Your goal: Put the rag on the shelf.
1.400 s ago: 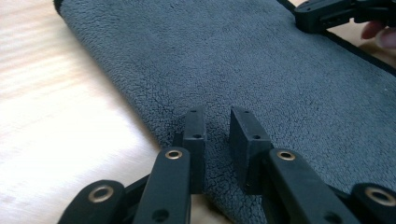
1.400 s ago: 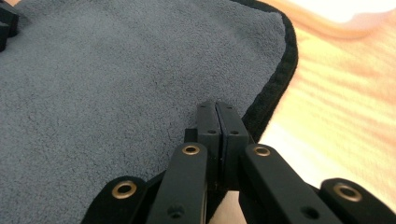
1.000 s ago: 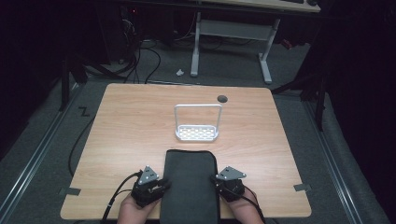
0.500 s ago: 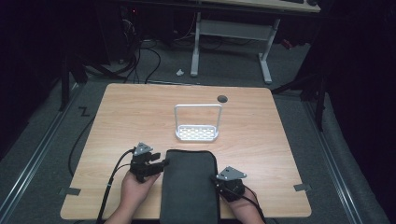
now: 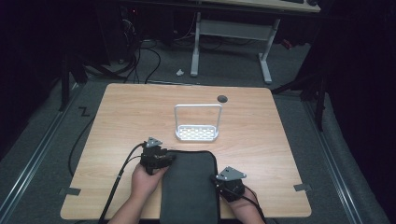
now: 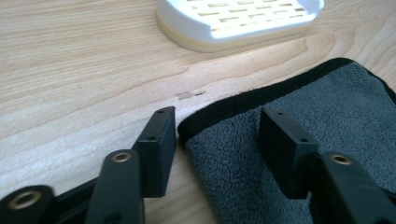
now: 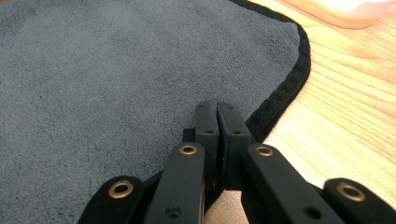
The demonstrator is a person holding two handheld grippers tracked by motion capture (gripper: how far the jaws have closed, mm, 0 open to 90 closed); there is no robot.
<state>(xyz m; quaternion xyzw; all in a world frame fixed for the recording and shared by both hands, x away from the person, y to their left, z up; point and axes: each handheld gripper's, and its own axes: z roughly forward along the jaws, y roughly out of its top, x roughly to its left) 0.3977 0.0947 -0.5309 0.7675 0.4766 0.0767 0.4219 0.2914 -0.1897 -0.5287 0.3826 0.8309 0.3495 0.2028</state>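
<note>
- Towel [image 5: 189, 186], dark grey with black hem, lies flat on the bench [image 5: 116, 121] at the near edge, between the two hands, long side running away from the person.
- Left tongs [image 5: 161, 157] sit at the towel's far left corner; left hand [image 5: 144, 179] rests on the bench just beside the towel's left edge.
- In the left gripper view the left tongs [image 6: 215, 140] are released, jaws having just been opening; one jaw is over bare wood, the other over the towel [image 6: 299, 116], hem corner between them, pads not pressing it.
- Right tongs [image 5: 224, 186] are at the towel's right edge, nearer the person than the left ones.
- In the right gripper view the right tongs [image 7: 217, 121] are clenched, jaws pressed together at the towel's [image 7: 116, 84] edge; whether the hem is pinched I cannot tell.
- White slotted rack [image 5: 197, 132] with upright wire handle stands on the bench just beyond the towel, apart from it.
- Small dark round hole [image 5: 222, 98] sits further back on the bench.
</note>
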